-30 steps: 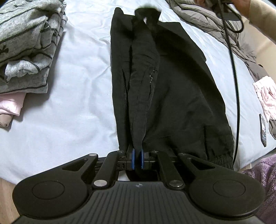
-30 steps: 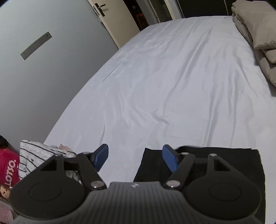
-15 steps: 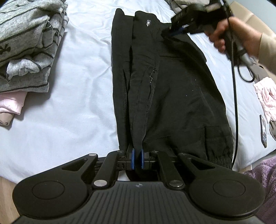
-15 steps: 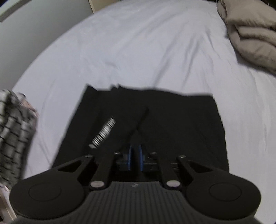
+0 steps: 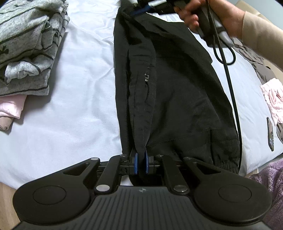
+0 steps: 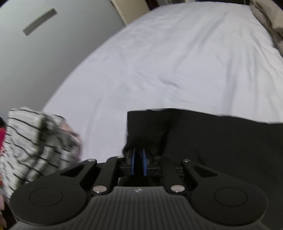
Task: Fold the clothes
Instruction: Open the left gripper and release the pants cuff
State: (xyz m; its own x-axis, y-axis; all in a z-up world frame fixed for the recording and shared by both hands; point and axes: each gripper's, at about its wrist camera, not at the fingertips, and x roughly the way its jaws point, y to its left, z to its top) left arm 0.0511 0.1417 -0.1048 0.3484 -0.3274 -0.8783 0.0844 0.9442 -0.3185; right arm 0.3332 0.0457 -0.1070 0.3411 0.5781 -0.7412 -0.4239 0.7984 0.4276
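Observation:
Black trousers [image 5: 176,99] lie lengthwise on the white bed sheet [image 5: 74,106], cuffs nearest the left wrist camera. My left gripper [image 5: 140,163] is shut on a raised fold of the trousers near the cuff end. At the far end, my right gripper [image 5: 141,9] is shut on the same fold, held by a person's hand [image 5: 212,16]. In the right wrist view, the right gripper [image 6: 138,163] pinches the black trousers [image 6: 221,145] at their waist edge, lifted off the sheet [image 6: 176,62].
A folded grey striped stack [image 5: 26,44] over a pink garment [image 5: 10,109] sits at left; it also shows as the striped stack [image 6: 35,141]. A black cable [image 5: 231,88] hangs across the trousers. Grey and pink clothes [image 5: 272,99] lie at right. A beige duvet [image 6: 268,21] is far right.
The right gripper came down onto the waist end, shut on the fold, and has now lifted it off the sheet. The left gripper stayed shut on the fold at the cuff end.

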